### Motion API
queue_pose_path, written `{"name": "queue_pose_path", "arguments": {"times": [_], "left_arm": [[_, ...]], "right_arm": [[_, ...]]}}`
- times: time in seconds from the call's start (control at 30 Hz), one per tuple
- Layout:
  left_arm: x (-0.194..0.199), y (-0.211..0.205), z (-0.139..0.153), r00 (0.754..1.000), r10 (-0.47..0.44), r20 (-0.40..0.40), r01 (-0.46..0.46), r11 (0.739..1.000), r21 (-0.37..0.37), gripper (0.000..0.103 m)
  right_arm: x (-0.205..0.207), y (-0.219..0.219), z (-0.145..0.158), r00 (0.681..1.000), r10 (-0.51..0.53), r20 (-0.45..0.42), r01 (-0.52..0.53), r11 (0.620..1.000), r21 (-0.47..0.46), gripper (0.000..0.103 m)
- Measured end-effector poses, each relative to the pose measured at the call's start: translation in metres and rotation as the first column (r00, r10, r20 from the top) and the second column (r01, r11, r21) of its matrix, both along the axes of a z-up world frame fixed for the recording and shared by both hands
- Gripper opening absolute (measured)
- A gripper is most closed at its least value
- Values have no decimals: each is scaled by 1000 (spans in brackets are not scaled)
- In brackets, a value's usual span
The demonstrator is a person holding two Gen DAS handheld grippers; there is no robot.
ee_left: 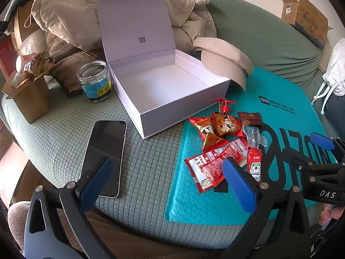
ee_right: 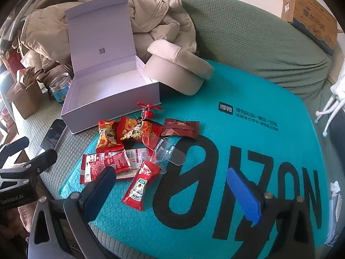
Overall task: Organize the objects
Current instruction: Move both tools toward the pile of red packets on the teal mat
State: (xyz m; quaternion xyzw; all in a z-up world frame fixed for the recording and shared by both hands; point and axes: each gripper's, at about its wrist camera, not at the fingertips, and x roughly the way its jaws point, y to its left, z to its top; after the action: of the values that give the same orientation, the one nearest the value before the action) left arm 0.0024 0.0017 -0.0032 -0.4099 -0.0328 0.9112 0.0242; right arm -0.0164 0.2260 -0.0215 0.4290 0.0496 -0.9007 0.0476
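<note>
Green quilted sofa (ee_left: 146,161), teal bubble mailer (ee_right: 248,129) laid across it. White box (ee_left: 170,90) sits open and empty just left of the mailer. Both grippers, left (ee_left: 168,179) and right (ee_right: 172,192), hover with jaws spread wide, holding nothing. Snack pile (ee_right: 129,142) lies on the mailer just in front of the box. I judge the first pick is the ketchup sachet (ee_right: 140,185): nearest, lying apart; pinch its edges flat. Count: two red snack bags, one brown, one ketchup, one phone (ee_left: 103,155), one jar (ee_left: 94,82).
</note>
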Motion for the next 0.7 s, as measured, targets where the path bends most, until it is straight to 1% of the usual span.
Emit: {"name": "queue_pose_path", "arguments": {"times": [0.37,0.7], "left_arm": [[1,-2,0,1000,5,8,-5,1000,0,102],[1,-1,-1,1000,4,18,-4,1000,2,102]], "right_arm": [[0,-5,4,1000,19,-11,-19,1000,0,103],[0,-5,2,1000,27,-6,-27,1000,-3,103]]}}
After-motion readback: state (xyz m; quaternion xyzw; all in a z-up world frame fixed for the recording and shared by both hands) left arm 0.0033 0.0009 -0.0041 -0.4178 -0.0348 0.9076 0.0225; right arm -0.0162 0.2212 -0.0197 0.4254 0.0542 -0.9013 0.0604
